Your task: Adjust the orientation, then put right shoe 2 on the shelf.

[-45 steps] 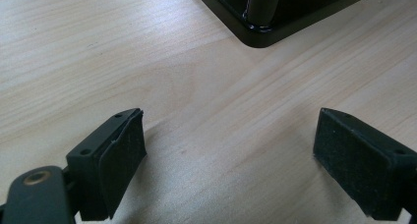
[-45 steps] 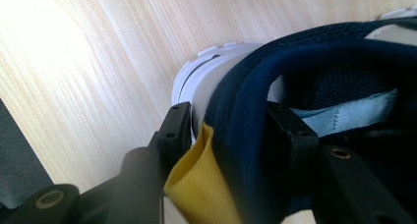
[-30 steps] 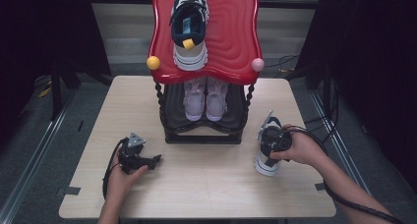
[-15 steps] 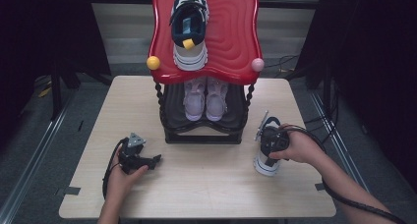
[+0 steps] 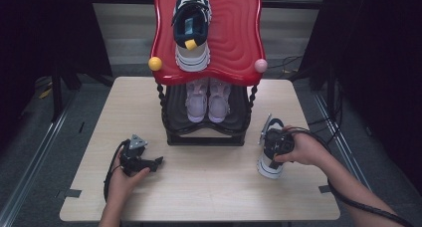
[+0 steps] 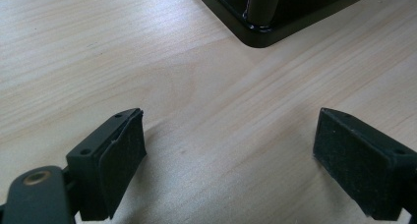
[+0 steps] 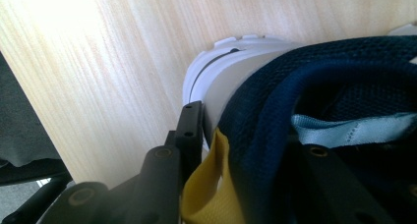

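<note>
A navy and white sneaker [image 5: 269, 168] stands on the table at the right, toe towards the rack. My right gripper [image 5: 276, 144] comes down on its heel. In the right gripper view one jaw lies against the white heel outside and the other sits inside the navy collar [image 7: 275, 101], beside a yellow pull tab [image 7: 209, 189]. The right gripper [image 7: 251, 135] has just been closing and is shut on the heel collar. My left gripper [image 5: 157, 163] rests on the table at the left, and its open jaws hold nothing over bare wood [image 6: 228, 160].
A red two-tier shoe rack [image 5: 239, 43] stands mid-table at the back. Its top carries a matching navy sneaker [image 5: 191, 28], and a pink pair [image 5: 208, 95] sits on the black lower shelf. The rack's black base corner [image 6: 260, 30] lies ahead of the left gripper.
</note>
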A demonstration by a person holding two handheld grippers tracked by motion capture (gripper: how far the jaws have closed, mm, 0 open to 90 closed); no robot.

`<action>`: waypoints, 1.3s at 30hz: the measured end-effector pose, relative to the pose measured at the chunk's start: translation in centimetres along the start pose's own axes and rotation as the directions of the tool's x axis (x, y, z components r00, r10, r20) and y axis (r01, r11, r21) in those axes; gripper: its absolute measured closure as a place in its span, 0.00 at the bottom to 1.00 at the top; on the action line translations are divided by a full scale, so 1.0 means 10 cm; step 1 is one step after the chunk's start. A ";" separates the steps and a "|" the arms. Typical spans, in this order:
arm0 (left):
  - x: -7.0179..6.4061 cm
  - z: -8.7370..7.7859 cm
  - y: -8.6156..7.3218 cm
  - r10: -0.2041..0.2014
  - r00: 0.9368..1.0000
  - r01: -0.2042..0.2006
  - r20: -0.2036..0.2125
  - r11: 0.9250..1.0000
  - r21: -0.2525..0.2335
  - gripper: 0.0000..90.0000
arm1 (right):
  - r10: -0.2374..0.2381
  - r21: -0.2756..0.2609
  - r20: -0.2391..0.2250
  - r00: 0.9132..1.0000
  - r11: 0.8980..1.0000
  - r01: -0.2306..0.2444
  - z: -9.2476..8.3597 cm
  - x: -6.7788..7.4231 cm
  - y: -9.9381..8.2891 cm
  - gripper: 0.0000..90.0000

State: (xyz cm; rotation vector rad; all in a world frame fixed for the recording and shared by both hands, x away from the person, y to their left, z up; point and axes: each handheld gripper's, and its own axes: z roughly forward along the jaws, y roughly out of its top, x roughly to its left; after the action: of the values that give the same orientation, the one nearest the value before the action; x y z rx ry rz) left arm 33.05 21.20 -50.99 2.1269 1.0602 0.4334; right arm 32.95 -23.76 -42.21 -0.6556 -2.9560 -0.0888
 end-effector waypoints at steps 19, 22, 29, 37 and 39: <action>0.00 0.00 0.00 0.000 1.000 0.000 0.001 1.000 0.001 0.13 | -0.050 -0.020 0.009 0.999 0.999 0.050 -0.09 0.08 -0.07 0.78; 0.00 0.00 0.00 -0.002 1.000 0.002 0.001 1.000 -0.001 0.13 | -0.069 -0.013 0.012 0.998 0.998 0.069 -0.14 0.10 -0.08 0.78; 0.00 0.00 0.00 -0.001 1.000 0.001 0.000 1.000 -0.001 0.13 | -0.082 -0.013 0.014 0.997 0.997 0.082 -0.26 0.14 -0.08 0.78; -0.01 0.00 0.00 -0.010 1.000 0.010 0.001 1.000 -0.006 0.13 | -0.103 -0.006 0.013 0.995 0.995 0.103 -0.39 0.17 -0.09 0.78; 0.00 0.00 0.00 0.000 1.000 0.000 0.001 1.000 0.000 0.13 | -0.106 0.000 0.016 0.994 0.994 0.106 -0.41 0.18 -0.08 0.78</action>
State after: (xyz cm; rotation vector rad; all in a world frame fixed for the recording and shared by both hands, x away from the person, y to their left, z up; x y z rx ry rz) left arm 33.06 21.20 -50.99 2.1265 1.0600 0.4321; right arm 31.38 -24.09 -37.96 -0.5014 -3.0052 -0.0943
